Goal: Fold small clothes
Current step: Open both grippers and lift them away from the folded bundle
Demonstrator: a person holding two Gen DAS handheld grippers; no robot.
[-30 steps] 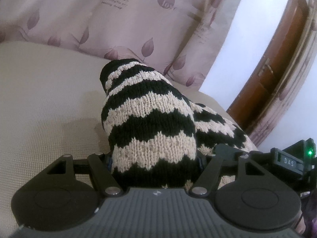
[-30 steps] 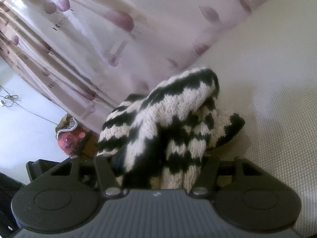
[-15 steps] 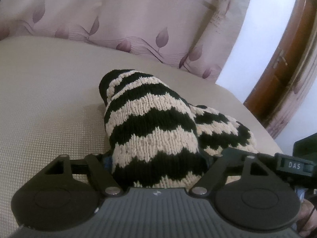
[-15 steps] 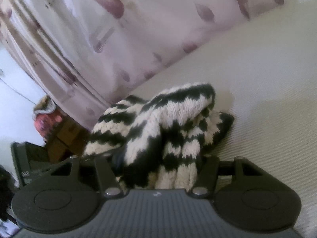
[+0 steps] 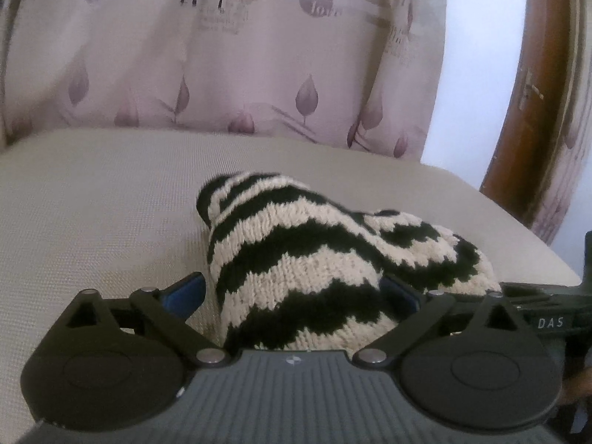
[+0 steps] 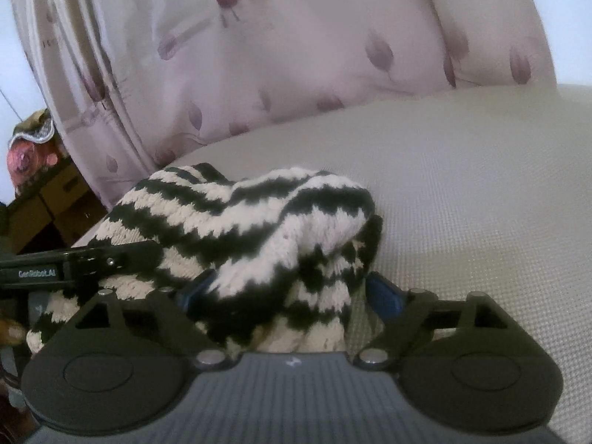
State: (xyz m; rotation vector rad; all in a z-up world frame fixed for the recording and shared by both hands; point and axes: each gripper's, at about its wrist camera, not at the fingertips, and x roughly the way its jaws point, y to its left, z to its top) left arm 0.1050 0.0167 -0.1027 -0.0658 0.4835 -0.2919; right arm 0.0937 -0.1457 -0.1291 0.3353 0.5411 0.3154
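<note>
Now a beige woven surface (image 5: 92, 222) is seen at the left of the left wrist view, backed by a pale curtain printed with mauve leaves (image 5: 229, 74). On that surface a black-and-cream striped knitted garment (image 5: 296, 266) is bunched in a heap, near the front edge. It is flanked by the left tool (image 5: 292, 292), whose blue-padded fingers (image 5: 188, 290) are spread wide; they have just been opening, and a gap is visible between the left pad and the knit, so the garment is released though it lies between them. A brown wooden door (image 5: 525, 103) is seen at the far right.

From the right wrist view, stacked boxes (image 6: 44, 203) are seen at the left, then the same garment (image 6: 259, 229). The right tool (image 6: 292, 290) has likewise just been opening; its right pad stands clear of the wool, the left one is half buried in it, and nothing is clenched.
</note>
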